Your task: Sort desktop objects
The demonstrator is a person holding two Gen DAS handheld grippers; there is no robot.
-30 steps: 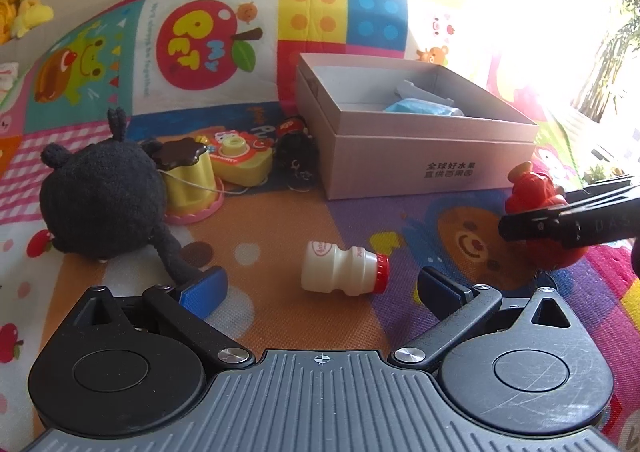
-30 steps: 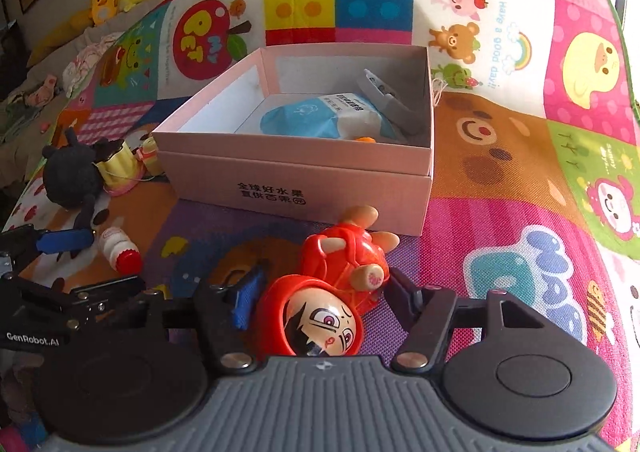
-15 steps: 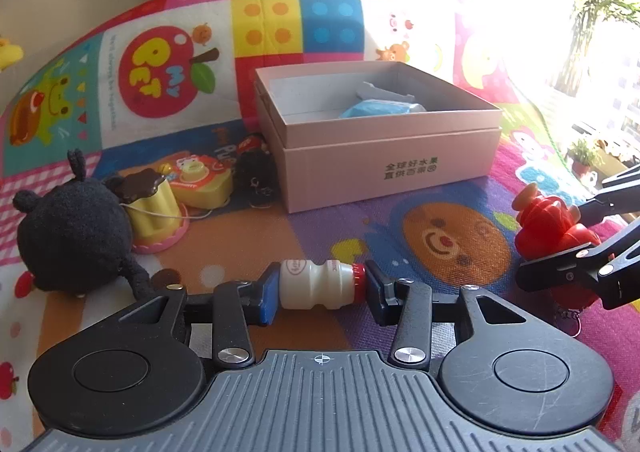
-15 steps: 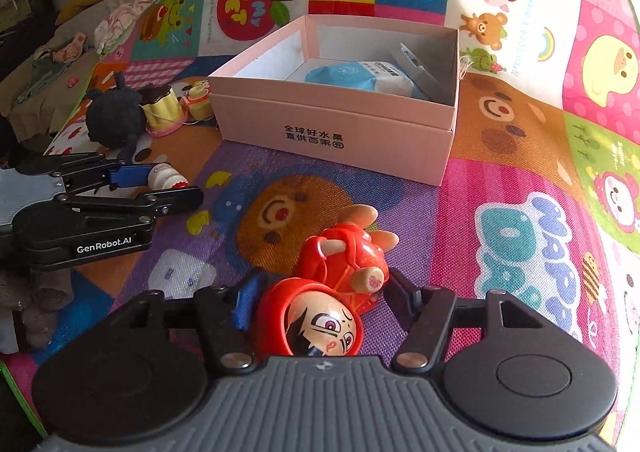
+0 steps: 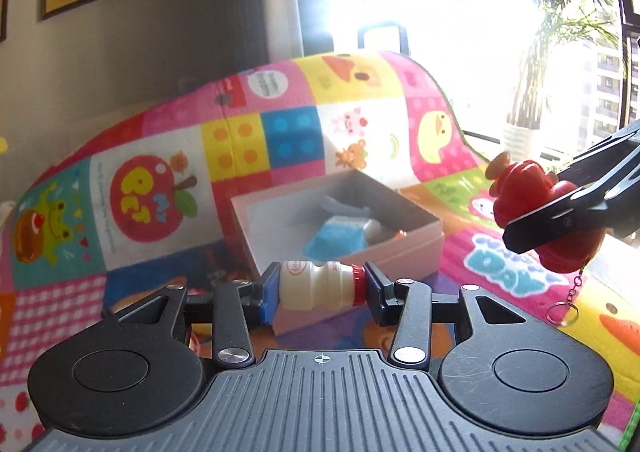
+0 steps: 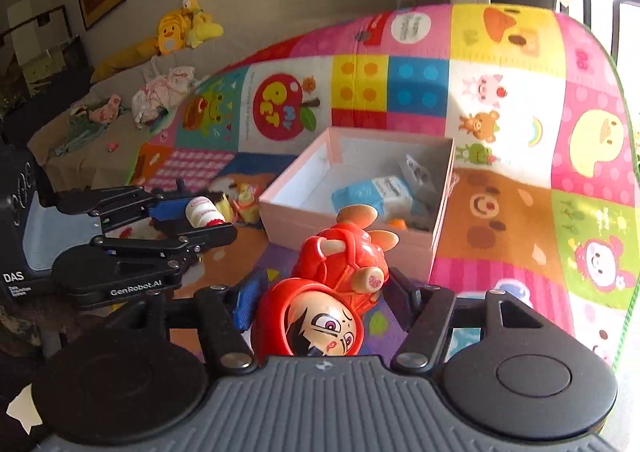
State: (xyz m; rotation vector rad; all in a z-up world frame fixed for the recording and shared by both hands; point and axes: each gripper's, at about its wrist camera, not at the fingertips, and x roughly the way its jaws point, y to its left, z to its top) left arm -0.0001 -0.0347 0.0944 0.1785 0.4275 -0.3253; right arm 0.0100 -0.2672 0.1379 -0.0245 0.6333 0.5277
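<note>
While the left gripper (image 5: pixel 320 284) clamps a small white red-capped plastic bottle (image 5: pixel 318 285) lengthwise before the open pink cardboard box (image 5: pixel 400 248), the right gripper (image 6: pixel 324 292) holds a red plastic figurine (image 6: pixel 340 272), its lower face cut off.

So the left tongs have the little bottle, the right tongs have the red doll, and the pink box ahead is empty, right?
Not empty. The right wrist view shows the pink box already holding a blue packet and other bits. The rest stands: left tongs grip the bottle, right tongs grip the red doll.

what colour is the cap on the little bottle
Red, on the bottle; clearest in the left wrist view.
</note>
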